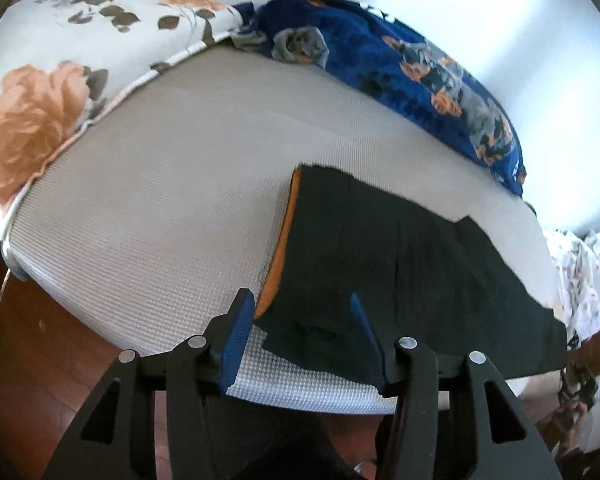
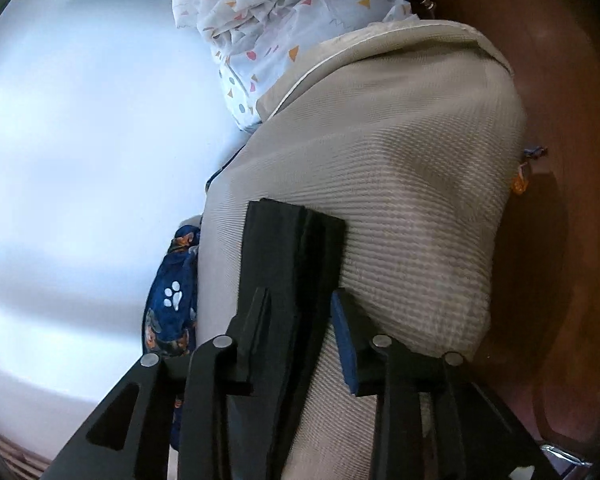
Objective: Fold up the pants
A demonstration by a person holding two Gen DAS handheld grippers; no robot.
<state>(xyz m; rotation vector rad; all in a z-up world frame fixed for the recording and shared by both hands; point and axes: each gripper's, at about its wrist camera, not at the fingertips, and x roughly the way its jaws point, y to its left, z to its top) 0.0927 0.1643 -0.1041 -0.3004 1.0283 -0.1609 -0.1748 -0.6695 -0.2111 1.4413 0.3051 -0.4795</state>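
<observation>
Black pants (image 1: 400,264) with an orange side stripe lie flat on a grey textured mattress (image 1: 172,184), reaching to its near edge. My left gripper (image 1: 300,312) is open, its blue-padded fingers straddling the near left corner of the pants without gripping. In the right wrist view the pants (image 2: 296,256) show as a narrow black folded strip along the mattress (image 2: 412,184). My right gripper (image 2: 300,300) is open just above that strip, which runs between the fingers.
A white floral pillow (image 1: 60,80) and a blue dog-print blanket (image 1: 400,64) lie at the far side of the bed. A white patterned sheet (image 2: 284,20) is bunched at the bed's end. Brown floor (image 1: 40,360) surrounds the bed; a pale wall (image 2: 80,120) is behind it.
</observation>
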